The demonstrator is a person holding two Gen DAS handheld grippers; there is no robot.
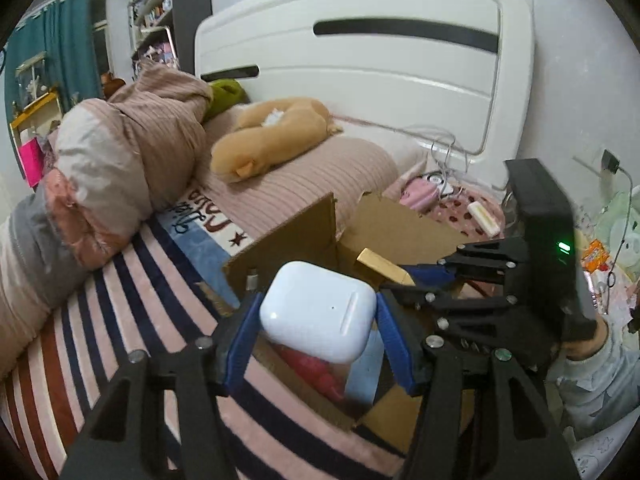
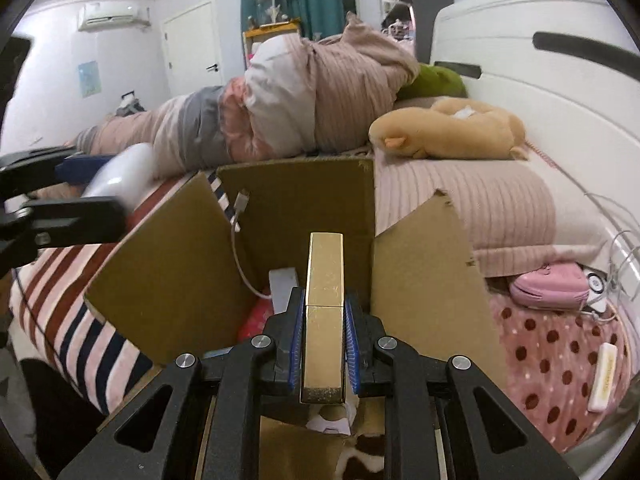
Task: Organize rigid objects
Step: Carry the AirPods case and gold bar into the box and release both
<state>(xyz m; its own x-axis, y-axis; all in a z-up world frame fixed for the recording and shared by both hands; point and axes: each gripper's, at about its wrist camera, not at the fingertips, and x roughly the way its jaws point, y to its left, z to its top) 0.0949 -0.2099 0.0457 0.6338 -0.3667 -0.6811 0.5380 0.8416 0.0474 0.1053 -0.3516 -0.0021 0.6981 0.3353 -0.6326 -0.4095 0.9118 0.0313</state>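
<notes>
My left gripper (image 1: 316,312) is shut on a white earbud case (image 1: 318,310), held above the open cardboard box (image 1: 288,236) on the bed. My right gripper (image 2: 323,320) is shut on a gold rectangular case (image 2: 325,304), held over the same box (image 2: 304,200); it also shows in the left wrist view (image 1: 424,276) with the gold case (image 1: 384,266). The left gripper with the white case (image 2: 124,176) appears at the left of the right wrist view. Inside the box lie a white cable (image 2: 240,240), a red item (image 1: 316,368) and a pale box (image 2: 284,284).
The box sits on a striped blanket (image 1: 120,320). A rolled duvet (image 2: 280,100), a tan plush toy (image 2: 444,128) and the white headboard (image 1: 360,60) lie behind. A pink pouch (image 2: 548,286) and a small white bar (image 2: 602,376) lie on a dotted blanket at right.
</notes>
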